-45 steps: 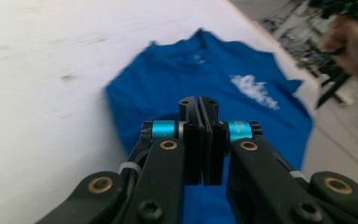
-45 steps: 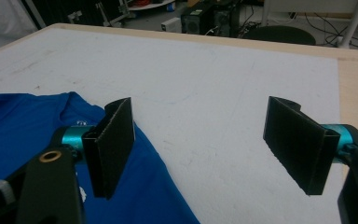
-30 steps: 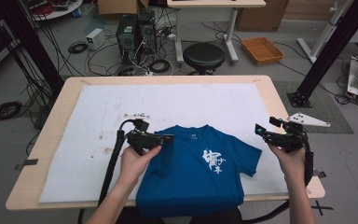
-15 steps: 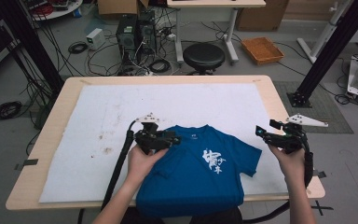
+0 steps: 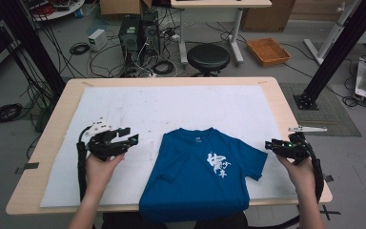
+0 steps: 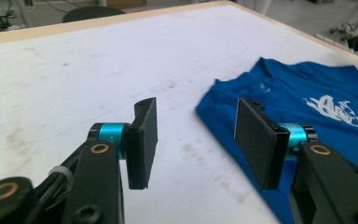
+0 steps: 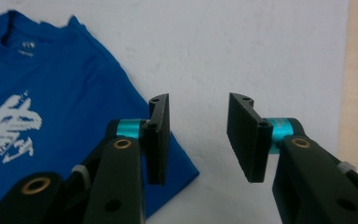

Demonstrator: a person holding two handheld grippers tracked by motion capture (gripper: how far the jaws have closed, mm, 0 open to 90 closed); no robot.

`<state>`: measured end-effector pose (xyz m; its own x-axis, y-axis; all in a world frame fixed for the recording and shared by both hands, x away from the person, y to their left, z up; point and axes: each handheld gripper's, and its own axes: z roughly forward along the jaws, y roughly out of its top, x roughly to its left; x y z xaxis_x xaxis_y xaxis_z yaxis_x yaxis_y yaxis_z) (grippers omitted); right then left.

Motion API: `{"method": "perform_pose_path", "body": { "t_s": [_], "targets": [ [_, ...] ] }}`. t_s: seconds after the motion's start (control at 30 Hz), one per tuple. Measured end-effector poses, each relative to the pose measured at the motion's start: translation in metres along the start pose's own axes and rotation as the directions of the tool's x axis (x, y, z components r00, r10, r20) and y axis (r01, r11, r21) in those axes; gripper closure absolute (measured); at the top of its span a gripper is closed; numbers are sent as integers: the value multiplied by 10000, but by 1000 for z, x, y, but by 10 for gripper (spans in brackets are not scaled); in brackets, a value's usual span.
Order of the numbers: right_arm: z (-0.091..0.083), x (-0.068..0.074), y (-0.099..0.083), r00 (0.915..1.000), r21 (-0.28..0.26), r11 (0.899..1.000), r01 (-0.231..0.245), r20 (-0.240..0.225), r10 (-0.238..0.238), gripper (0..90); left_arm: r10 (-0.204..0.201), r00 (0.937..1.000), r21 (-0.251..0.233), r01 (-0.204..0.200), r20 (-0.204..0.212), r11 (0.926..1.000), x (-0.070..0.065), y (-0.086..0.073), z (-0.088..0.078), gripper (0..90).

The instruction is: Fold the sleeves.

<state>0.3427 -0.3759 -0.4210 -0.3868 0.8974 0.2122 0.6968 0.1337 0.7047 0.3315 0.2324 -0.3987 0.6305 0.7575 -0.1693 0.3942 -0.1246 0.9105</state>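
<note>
The table (image 5: 52, 143) carries a white mat (image 5: 171, 109), and on the mat's near side lies a blue T-shirt (image 5: 190, 181), front up, white print showing, collar toward the far edge and hem hanging a little over the near edge. Its sleeve on the person's left looks already folded in, giving a straight edge there, while the sleeve on the right is spread out flat, so the work in hand reads as folding the shirt, with the right sleeve the next part to take. That move calls for the right gripper (image 5: 272, 145) to come down onto the sleeve's edge, pinch the cloth and carry it inward over the print. The left gripper (image 5: 132, 138) hovers over bare mat, well apart from the shirt's left edge, held level and pointing toward the shirt; its jaws have just been opening and stand apart with nothing between them. The right gripper sits just beside the sleeve tip, aimed inward and low; its jaws have just been closing, yet they are parted and empty.
</note>
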Motion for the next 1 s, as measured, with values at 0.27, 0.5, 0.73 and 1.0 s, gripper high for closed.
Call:
{"method": "perform_pose_path", "body": {
  "t_s": [0.27,0.5,0.73,1.0],
  "targets": [
    [5,-6,-10,9993,291,9992,-289,-209,295,625,-328,9994,-105,327,-103,9994,17,-6,-12,492],
    [12,-3,-13,9997,922,9957,1,-233,20,806,-375,9993,-24,376,51,9993,16,-6,-10,492],
    [6,11,-5,9982,868,9960,196,-583,-146,900,-462,9988,-30,463,151,9989,17,-6,-10,494],
    [-8,64,22,9935,694,9963,502,-1053,-428,900,-544,9976,78,541,439,9985,16,-4,-5,495]
  ]
}}
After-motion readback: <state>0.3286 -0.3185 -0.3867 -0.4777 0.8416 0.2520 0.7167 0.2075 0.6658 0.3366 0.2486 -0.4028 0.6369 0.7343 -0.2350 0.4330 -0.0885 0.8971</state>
